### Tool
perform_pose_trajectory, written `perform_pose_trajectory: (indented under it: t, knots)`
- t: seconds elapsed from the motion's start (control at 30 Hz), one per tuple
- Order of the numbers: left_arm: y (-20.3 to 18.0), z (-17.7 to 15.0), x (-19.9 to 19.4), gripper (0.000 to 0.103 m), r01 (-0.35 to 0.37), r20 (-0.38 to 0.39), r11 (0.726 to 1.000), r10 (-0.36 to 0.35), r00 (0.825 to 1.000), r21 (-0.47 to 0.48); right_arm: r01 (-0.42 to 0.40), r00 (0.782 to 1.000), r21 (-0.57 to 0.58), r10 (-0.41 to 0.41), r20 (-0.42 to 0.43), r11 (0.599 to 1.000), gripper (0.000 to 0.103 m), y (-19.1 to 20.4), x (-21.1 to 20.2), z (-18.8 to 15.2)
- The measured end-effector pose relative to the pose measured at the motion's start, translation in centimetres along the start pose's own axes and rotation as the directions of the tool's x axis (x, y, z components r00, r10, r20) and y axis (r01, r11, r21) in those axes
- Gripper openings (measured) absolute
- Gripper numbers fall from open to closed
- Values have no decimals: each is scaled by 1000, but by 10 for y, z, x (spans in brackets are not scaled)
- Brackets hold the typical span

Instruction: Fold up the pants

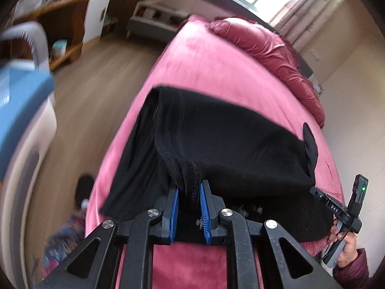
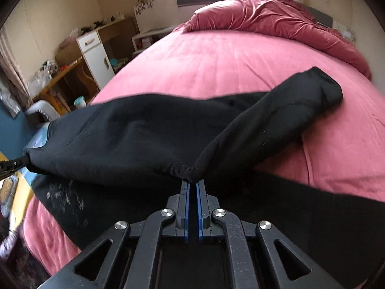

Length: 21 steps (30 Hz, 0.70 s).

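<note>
Black pants (image 1: 216,132) lie across a pink bed (image 1: 216,55). My left gripper (image 1: 190,187) is shut on a bunched, hemmed edge of the pants and holds it raised above the sheet. My right gripper (image 2: 192,184) is shut on another edge of the pants (image 2: 144,139), with cloth stretched left towards the left gripper's tip (image 2: 14,163) and a leg end (image 2: 317,89) draped to the right. The right gripper's body and the hand holding it show at the right edge of the left wrist view (image 1: 346,212). More black cloth lies under both grippers.
A rumpled dark pink duvet (image 2: 276,14) lies at the bed's far end below a window. Wooden floor (image 1: 96,84), a white cabinet (image 2: 96,53), shelves and clutter are left of the bed. A blue and grey object (image 1: 21,91) is near left.
</note>
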<state>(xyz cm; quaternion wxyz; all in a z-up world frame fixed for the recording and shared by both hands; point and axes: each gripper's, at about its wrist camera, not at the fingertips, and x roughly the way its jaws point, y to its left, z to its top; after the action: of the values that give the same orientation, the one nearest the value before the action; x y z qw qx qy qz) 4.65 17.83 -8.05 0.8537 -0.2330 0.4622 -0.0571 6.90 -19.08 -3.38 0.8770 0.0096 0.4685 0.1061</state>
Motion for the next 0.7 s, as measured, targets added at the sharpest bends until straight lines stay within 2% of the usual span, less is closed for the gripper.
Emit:
perform_pose_trajectory:
  t: [0.1, 0.2, 0.27, 0.33, 0.37, 0.4, 0.43, 0.47, 0.57, 0.7]
  knots:
    - [6, -12, 4, 17, 15, -21, 999, -16, 1000, -42, -1, 1000, 20, 1, -32, 1000, 1, -7, 4, -10]
    - [4, -11, 3, 17, 24, -35, 998, -26, 999, -53, -37, 997, 35, 39, -71, 999, 1, -11, 3, -13]
    - [4, -10, 2, 18, 37, -33, 998, -39, 999, -58, -33, 995, 24, 35, -95, 999, 4, -12, -1, -18]
    - [7, -11, 3, 21, 51, -51, 996, -54, 997, -75, -25, 994, 25, 28, -101, 999, 13, -16, -6, -21]
    - [9, -12, 3, 22, 59, -58, 995, -64, 996, -86, -31, 994, 38, 35, -105, 999, 29, -20, -9, -22]
    - [11, -13, 1, 24, 66, -60, 993, -72, 996, -94, -36, 994, 61, 42, -101, 998, 51, -24, -13, -21]
    - [12, -13, -1, 27, 68, -59, 993, -74, 995, -99, -41, 995, 87, 49, -88, 995, 59, -29, -17, -20]
    - [13, -13, -4, 27, 73, -60, 992, -80, 995, -107, -49, 996, 114, 57, -67, 992, 62, -34, -22, -16]
    - [18, -16, -9, 29, 102, -70, 984, -114, 991, -148, -37, 999, 162, 42, -25, 986, 62, -43, -29, 4]
    - [22, -17, -12, 32, 143, -80, 968, -162, 984, -208, 65, 997, 189, -57, -47, 980, 62, -45, -11, 39]
